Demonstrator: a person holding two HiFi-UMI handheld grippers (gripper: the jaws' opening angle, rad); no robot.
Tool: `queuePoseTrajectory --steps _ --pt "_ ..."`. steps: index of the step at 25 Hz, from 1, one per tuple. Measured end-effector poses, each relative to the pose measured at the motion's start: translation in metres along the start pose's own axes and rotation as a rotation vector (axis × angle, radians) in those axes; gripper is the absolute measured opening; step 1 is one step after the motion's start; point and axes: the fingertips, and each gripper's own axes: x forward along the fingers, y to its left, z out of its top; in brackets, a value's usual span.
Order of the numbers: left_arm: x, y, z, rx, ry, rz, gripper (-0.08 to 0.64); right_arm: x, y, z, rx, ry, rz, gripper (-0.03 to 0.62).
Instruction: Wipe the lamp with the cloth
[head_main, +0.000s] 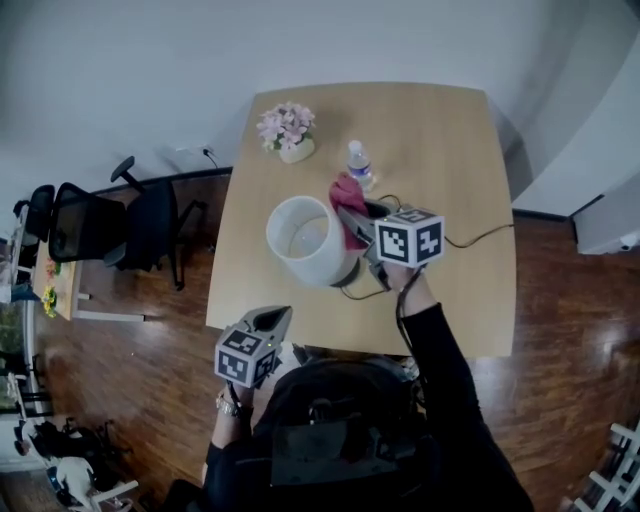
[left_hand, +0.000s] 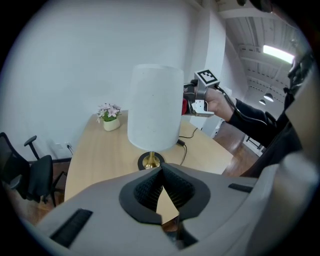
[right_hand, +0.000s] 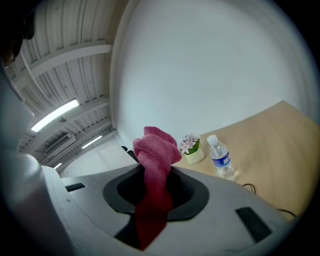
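No legible text, brand, number or sign is recorded in any view. A blue-and-white label (right_hand: 221, 160) is noted on the clear plastic water bottle (right_hand: 218, 148); its print is too small to be read. Black-and-white square code patterns are noted on the white marker cube (head_main: 410, 237) above the light wooden table (head_main: 450, 140) and on the second white marker cube (head_main: 245, 357) off the table's near edge; no characters can be made out in them.
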Motion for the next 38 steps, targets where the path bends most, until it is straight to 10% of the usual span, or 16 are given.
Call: queuePoseTrajectory --steps 15,25,31,38 --pt "0.004 -0.005 -0.007 0.027 0.038 -0.028 0.003 0.005 -0.084 -0.082 0.069 0.185 -0.197 0.107" --pt "0.012 -0.009 0.000 0.022 0.052 -0.033 0.003 0.027 0.014 0.071 -0.036 -0.042 0.096 0.107" --pt "0.008 0.003 0.003 0.003 0.046 0.003 0.003 0.048 0.018 0.043 0.047 0.001 0.172 0.109" --pt "-0.008 0.007 0.013 0.013 0.033 0.030 0.003 0.049 -0.042 -0.017 0.116 0.081 0.048 0.107"
